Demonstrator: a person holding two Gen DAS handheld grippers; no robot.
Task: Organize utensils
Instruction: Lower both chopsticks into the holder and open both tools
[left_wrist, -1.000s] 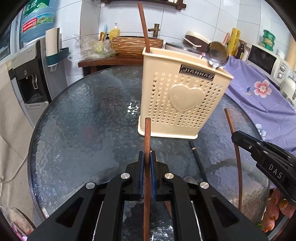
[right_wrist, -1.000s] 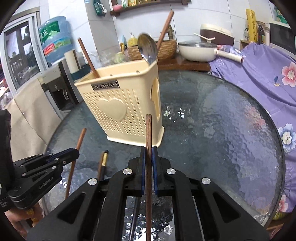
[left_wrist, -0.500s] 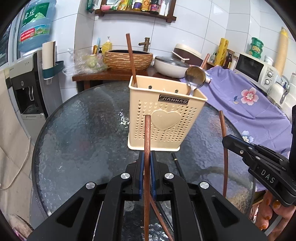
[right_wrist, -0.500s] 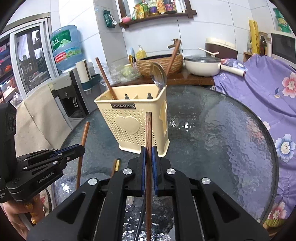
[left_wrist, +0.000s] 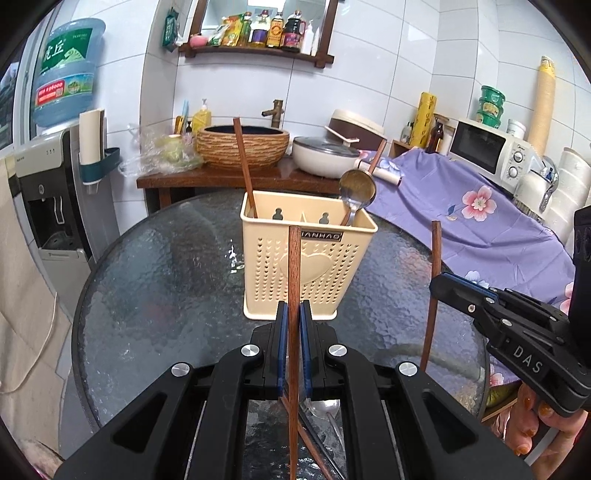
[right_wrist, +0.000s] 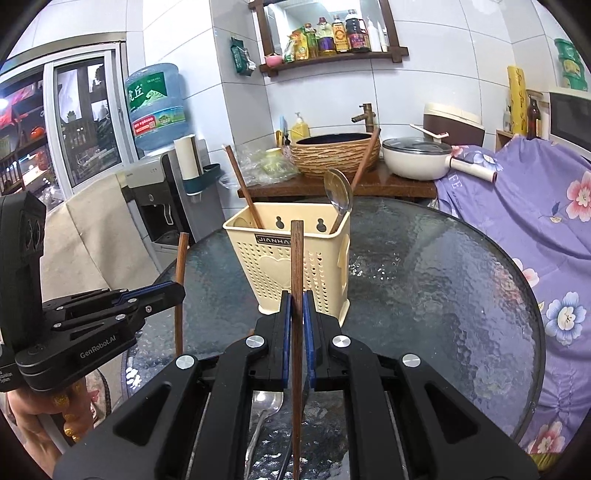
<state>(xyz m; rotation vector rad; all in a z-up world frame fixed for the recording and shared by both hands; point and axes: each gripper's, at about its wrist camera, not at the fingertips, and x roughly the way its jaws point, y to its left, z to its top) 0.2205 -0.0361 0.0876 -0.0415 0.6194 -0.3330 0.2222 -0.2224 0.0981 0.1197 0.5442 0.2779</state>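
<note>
The left gripper (left_wrist: 291, 321) has its jaws closed on a brown wooden chopstick (left_wrist: 294, 280), which stands upright between the blue pads (left_wrist: 282, 347) and rises well above them. The right gripper (right_wrist: 294, 314) likewise has its jaws clamped on a second wooden chopstick (right_wrist: 296, 273), also upright.

Straight ahead of both pairs of jaws stands a cream perforated holder (left_wrist: 308, 269) with a heart on its front, resting on the round glass table (left_wrist: 166, 280). Inside the holder, a chopstick (left_wrist: 243, 166) leans out of the left compartment, while a metal spoon (left_wrist: 356, 188) and another chopstick (left_wrist: 378, 155) lean from the right one.

Below the left jaws, a spoon (left_wrist: 325, 408) and some more sticks lie on the table; the right wrist view shows a spoon (right_wrist: 266, 406) lying beneath the right jaws.

In the left wrist view the right gripper (left_wrist: 439, 284) sits off to the right of the jaws with its chopstick (left_wrist: 432, 295) upright. In the right wrist view the left gripper (right_wrist: 173, 291) appears to the left, its chopstick (right_wrist: 180, 288) upright too.
</note>
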